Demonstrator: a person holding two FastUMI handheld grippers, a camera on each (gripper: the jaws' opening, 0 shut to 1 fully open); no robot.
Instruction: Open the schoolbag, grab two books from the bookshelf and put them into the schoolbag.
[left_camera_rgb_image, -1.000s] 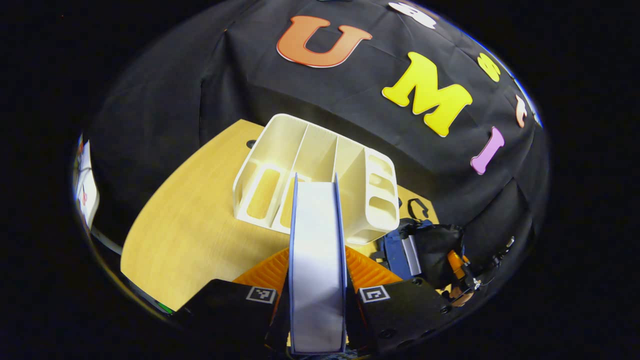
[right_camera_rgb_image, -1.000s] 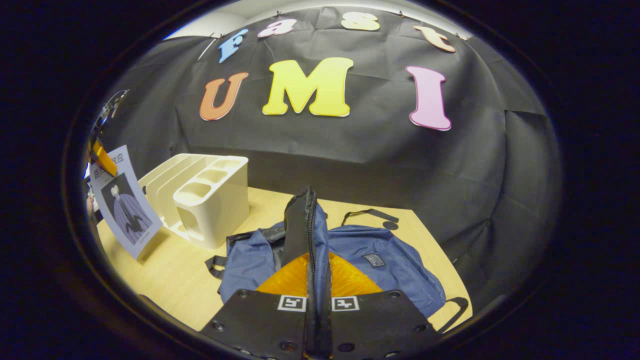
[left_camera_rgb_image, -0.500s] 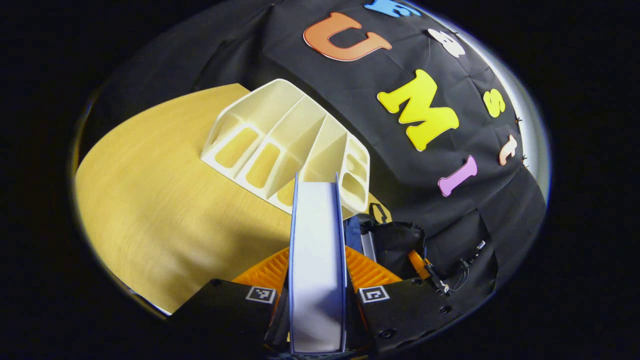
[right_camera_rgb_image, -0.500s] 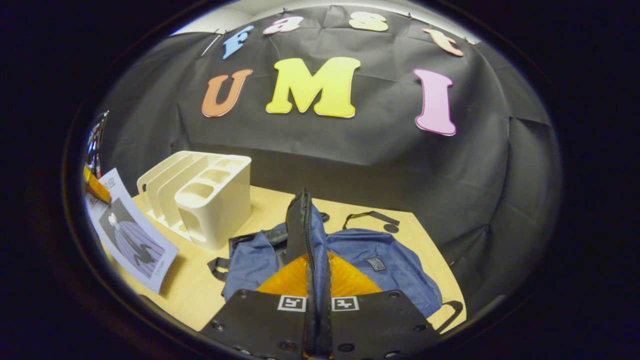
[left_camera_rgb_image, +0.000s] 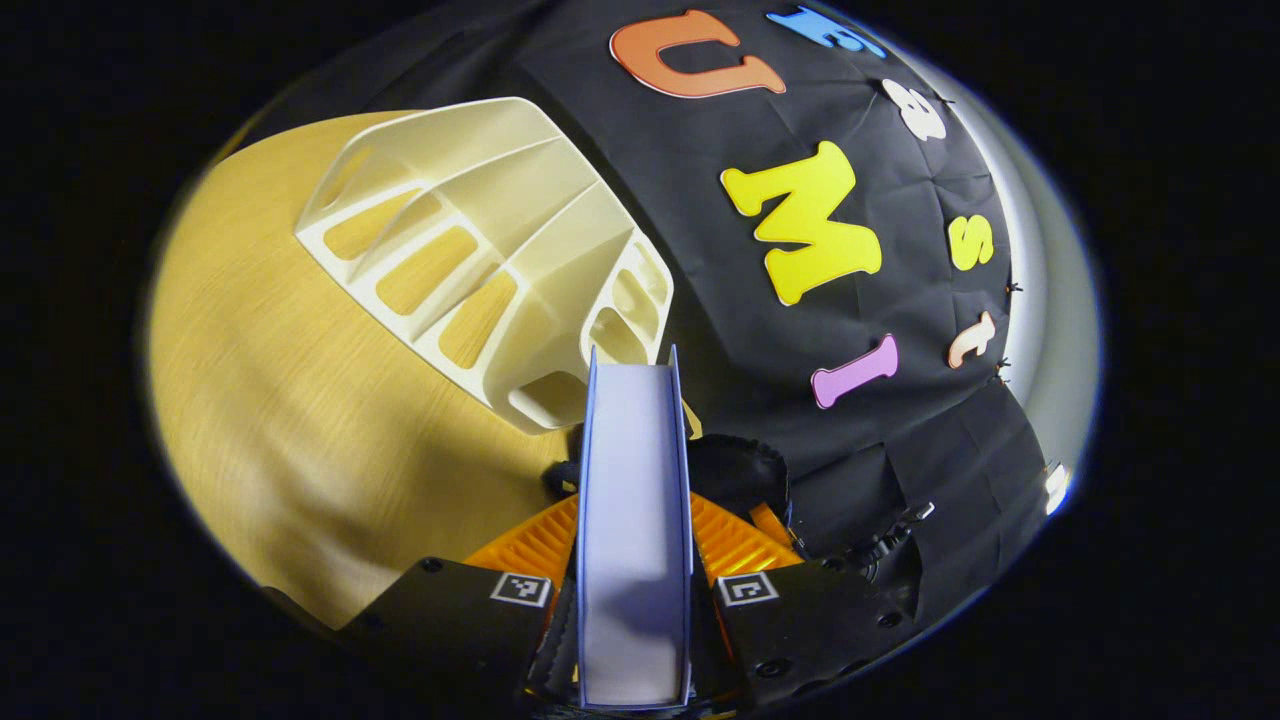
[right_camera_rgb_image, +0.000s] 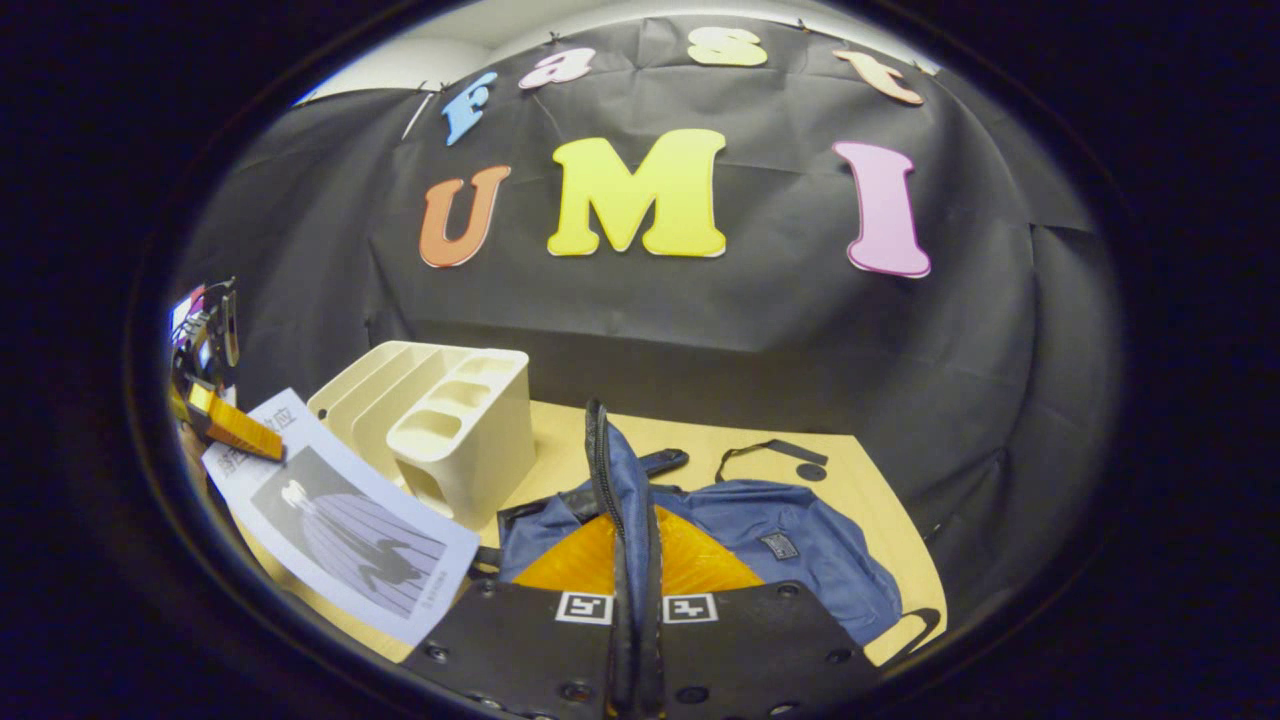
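Left gripper jaws clamp a book; the bookshelf sits at eleven o'clock. Right gripper jaws pinch the schoolbag flap.

Shared bookshelf, opposite sides

A light wooden bench with a rounded edge stands against the black cloth wall. A small dark round hole sits in the bench top near the wall.
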